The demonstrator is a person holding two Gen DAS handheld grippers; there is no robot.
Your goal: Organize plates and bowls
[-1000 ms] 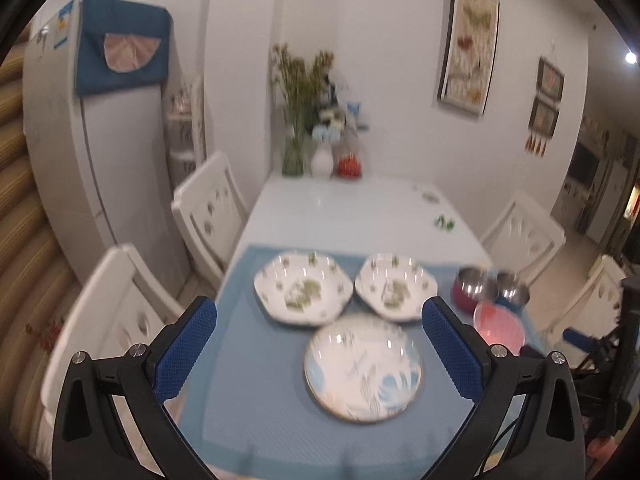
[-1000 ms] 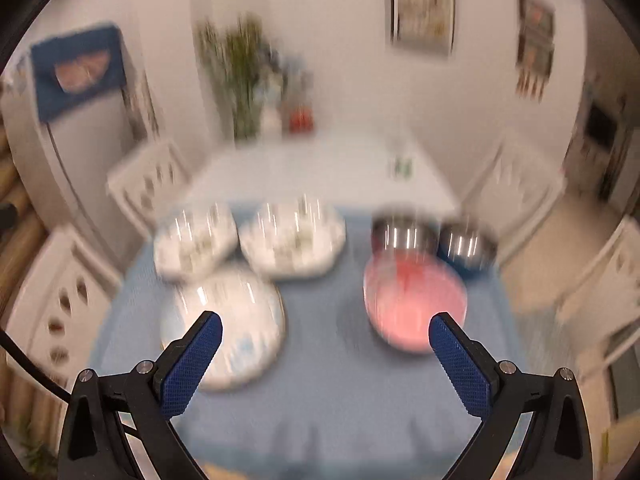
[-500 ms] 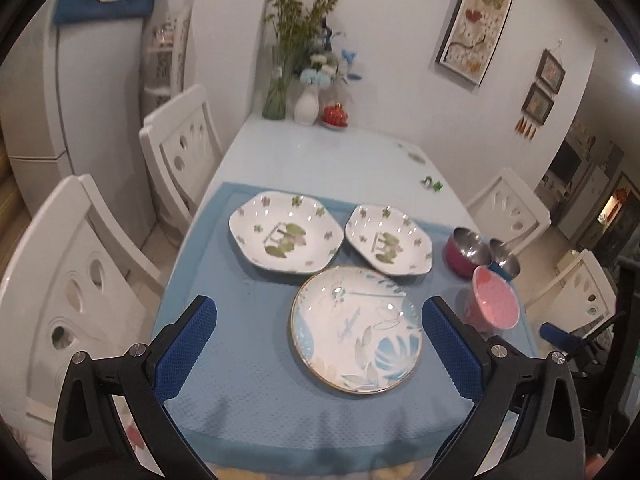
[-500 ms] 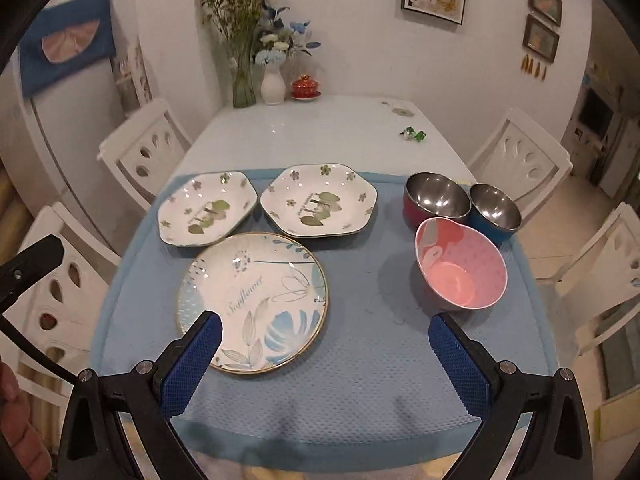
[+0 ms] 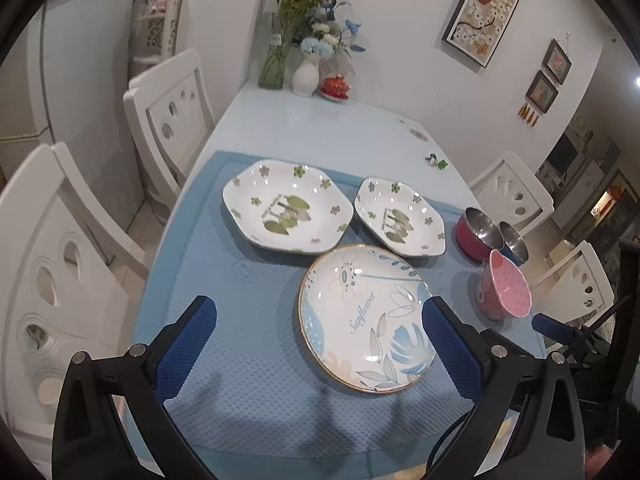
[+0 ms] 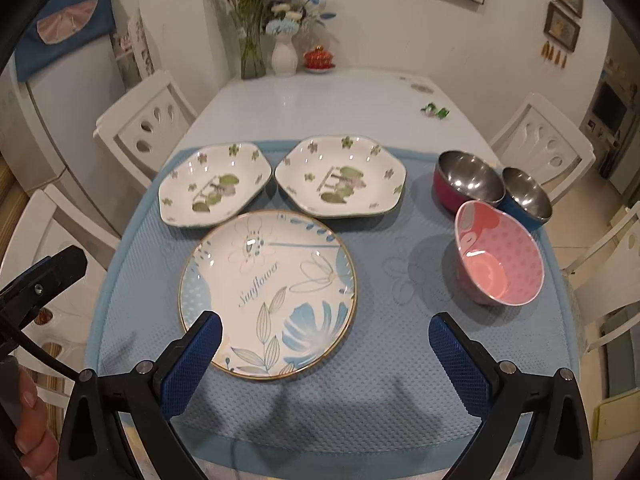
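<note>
My right tongs [image 6: 325,354] gape empty above the mat [image 6: 380,380]: round plate [image 6: 267,294] nearest, two hexagonal dishes [image 6: 212,188] [image 6: 340,176] behind, pink bowl [image 6: 500,258] touching two steel bowls [image 6: 466,180] [image 6: 526,196].

We see a blue mat [image 6: 360,400] on the white counter [image 6: 320,96], vases of flowers [image 6: 284,56] at its far end, and white chairs [image 6: 148,124] around.

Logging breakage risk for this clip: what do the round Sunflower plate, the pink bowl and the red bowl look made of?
Sunflower plate: likely glazed ceramic, with glossy highlights and a thin gold rim.
Pink bowl: smooth, dotted, slightly shiny; could be ceramic or melamine, unclear.
Red bowl: mirror-like steel lining inside a coloured outer shell, perhaps plastic.
</note>
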